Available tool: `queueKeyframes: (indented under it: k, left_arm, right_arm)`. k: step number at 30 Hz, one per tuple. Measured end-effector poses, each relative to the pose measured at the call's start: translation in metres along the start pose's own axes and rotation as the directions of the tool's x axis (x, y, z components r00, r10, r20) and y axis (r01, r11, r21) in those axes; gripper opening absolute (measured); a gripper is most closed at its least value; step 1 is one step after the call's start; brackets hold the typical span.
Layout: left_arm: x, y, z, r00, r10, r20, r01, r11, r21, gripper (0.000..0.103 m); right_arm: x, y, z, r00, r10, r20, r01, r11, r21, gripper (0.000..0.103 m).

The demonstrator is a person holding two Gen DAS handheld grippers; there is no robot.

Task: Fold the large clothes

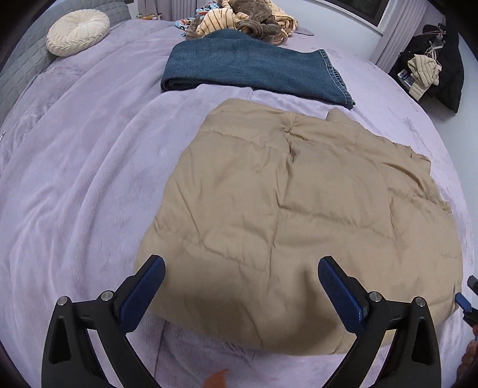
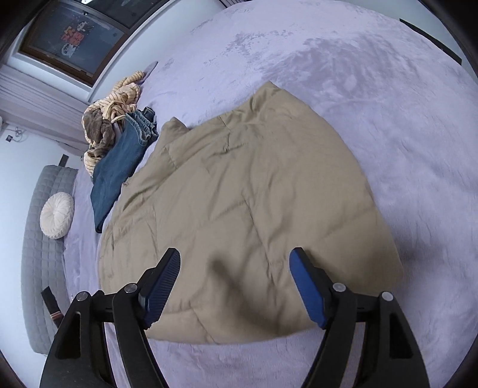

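A tan quilted puffer garment [image 1: 298, 215] lies folded into a rough rectangle on the lilac bed [image 1: 74, 179]. It also shows in the right wrist view [image 2: 245, 209]. My left gripper [image 1: 241, 267] is open and empty, hovering over the garment's near edge. My right gripper [image 2: 234, 258] is open and empty, above the garment's near edge too. Its blue-padded tip [image 1: 466, 301] pokes in at the right edge of the left wrist view.
Folded blue jeans [image 1: 254, 71] lie beyond the garment, also seen in the right wrist view [image 2: 119, 167]. A heap of striped and brown clothes [image 1: 245, 18] sits behind them. A round cream cushion [image 1: 77, 31] leans on the grey headboard [image 2: 38, 253]. Dark coats [image 1: 436, 65] hang at right.
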State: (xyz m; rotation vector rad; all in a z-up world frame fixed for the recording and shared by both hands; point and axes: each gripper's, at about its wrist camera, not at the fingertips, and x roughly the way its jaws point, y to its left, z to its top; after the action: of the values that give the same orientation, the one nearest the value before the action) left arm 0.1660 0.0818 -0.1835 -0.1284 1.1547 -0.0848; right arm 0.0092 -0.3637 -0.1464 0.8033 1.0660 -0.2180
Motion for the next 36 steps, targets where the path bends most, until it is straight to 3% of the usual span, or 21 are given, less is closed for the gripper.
queueKeyframes:
  k: [10, 17, 21, 23, 25, 27, 32, 36]
  left_arm:
    - [0.011, 0.018, -0.038, 0.992, -0.073, -0.106, 0.064, 0.994, -0.085, 0.103]
    - [0.017, 0.033, -0.051, 0.981, -0.154, -0.121, 0.134, 0.978, -0.158, 0.103]
    - [0.029, 0.050, -0.056, 0.951, -0.277, -0.136, 0.235, 0.936, -0.262, 0.103]
    - [0.036, 0.056, -0.058, 0.931, -0.343, -0.128, 0.291, 0.905, -0.311, 0.103]
    - [0.044, 0.059, -0.060, 0.910, -0.396, -0.123, 0.332, 0.874, -0.355, 0.103]
    - [0.052, 0.059, -0.060, 0.896, -0.431, -0.109, 0.361, 0.848, -0.389, 0.103]
    - [0.058, 0.053, -0.042, 0.887, -0.460, -0.034, 0.411, 0.822, -0.393, 0.103]
    - [0.071, 0.048, -0.026, 0.896, -0.444, 0.003, 0.407, 0.818, -0.406, 0.103]
  right_arm:
    - [-0.004, -0.039, -0.041, 1.000, 0.017, -0.006, -0.016, 0.988, 0.157, 0.085]
    - [0.013, -0.055, -0.055, 0.997, 0.077, -0.022, -0.069, 0.963, 0.261, 0.086]
    - [0.021, -0.065, -0.059, 0.993, 0.119, -0.002, -0.112, 0.940, 0.324, 0.087]
    - [0.024, -0.068, -0.059, 0.990, 0.142, 0.012, -0.137, 0.928, 0.347, 0.092]
    - [0.029, -0.070, -0.058, 0.985, 0.166, 0.035, -0.167, 0.915, 0.368, 0.103]
    - [0.034, -0.071, -0.054, 0.980, 0.192, 0.053, -0.197, 0.900, 0.390, 0.103]
    - [0.046, -0.064, -0.040, 0.959, 0.274, 0.073, -0.279, 0.866, 0.416, 0.103]
    - [0.060, -0.054, -0.027, 0.951, 0.307, 0.050, -0.300, 0.861, 0.411, 0.103]
